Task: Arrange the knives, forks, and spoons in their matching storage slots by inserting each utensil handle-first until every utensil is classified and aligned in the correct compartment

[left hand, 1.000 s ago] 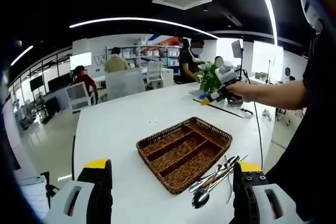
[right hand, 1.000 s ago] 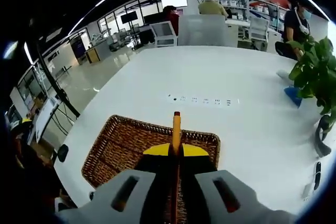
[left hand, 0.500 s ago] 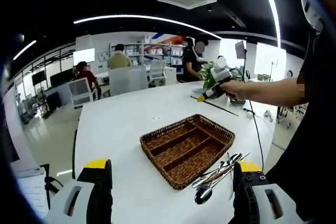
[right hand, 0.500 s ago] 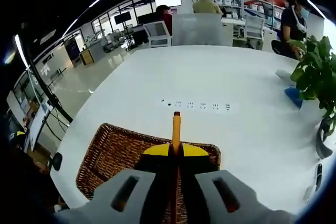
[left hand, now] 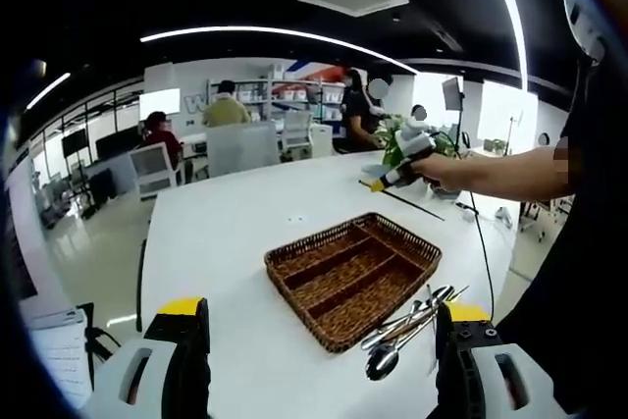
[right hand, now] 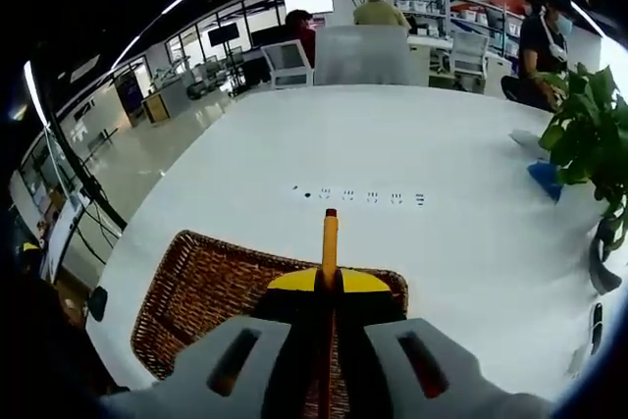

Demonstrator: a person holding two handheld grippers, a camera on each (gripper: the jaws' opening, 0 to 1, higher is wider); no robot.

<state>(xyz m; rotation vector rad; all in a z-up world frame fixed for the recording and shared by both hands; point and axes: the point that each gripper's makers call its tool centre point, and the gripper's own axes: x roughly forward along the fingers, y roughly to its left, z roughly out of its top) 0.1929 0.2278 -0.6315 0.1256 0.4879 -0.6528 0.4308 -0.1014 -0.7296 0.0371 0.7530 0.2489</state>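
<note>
wicker tray (left hand: 351,277) near the desk (left hand: 226,233) edge, its visible slots bare | loose utensils (left hand: 407,329) on the desk just beside it | left gripper (left hand: 319,360) jaws apart, holding nothing | right gripper (right hand: 330,287) clamped on an orange-handled utensil (right hand: 330,237) (type unclear) above the tray

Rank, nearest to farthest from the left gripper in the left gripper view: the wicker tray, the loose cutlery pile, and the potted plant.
1. Cutlery pile: on the table just beside the left gripper's right jaw.
2. Wicker tray: mid-table, beyond the pile.
3. Potted plant: at the table's far edge, behind the right gripper.
</note>
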